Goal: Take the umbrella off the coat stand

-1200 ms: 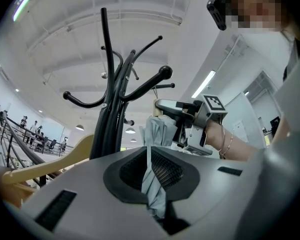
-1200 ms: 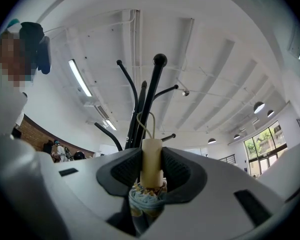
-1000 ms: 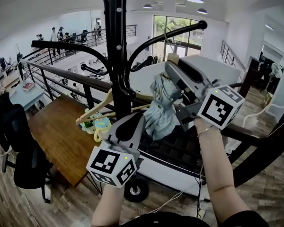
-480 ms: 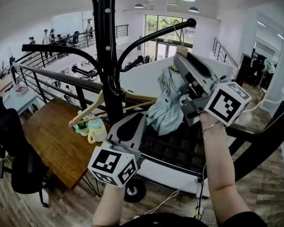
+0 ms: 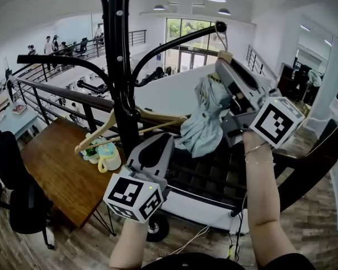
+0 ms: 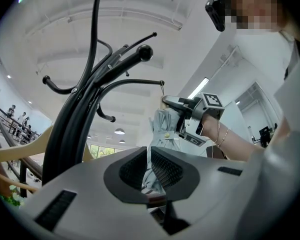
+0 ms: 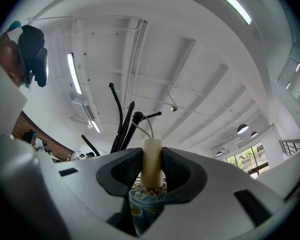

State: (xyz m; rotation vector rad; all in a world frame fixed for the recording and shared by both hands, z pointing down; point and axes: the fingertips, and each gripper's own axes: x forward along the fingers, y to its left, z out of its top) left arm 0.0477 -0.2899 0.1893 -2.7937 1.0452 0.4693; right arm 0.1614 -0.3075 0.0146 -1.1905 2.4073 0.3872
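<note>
While your right gripper (image 7: 151, 170) is clenched on the cream cylindrical handle (image 7: 151, 151) of the folded pale-blue fabric umbrella (image 5: 203, 122), its cord loop (image 5: 221, 37) hangs on the black coat stand (image 5: 119, 83). It looks light and floppy, so grip only the stiff handle. Your left gripper (image 6: 149, 170) is slightly open, empty.

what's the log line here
stage: unhooking | right gripper: shut on umbrella handle | strap: on hook | left gripper: near canopy

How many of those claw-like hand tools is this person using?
2. The left gripper sits low, empty, beside the pole of the coat stand. The right gripper is higher up, clamped on the umbrella by its handle.
</note>
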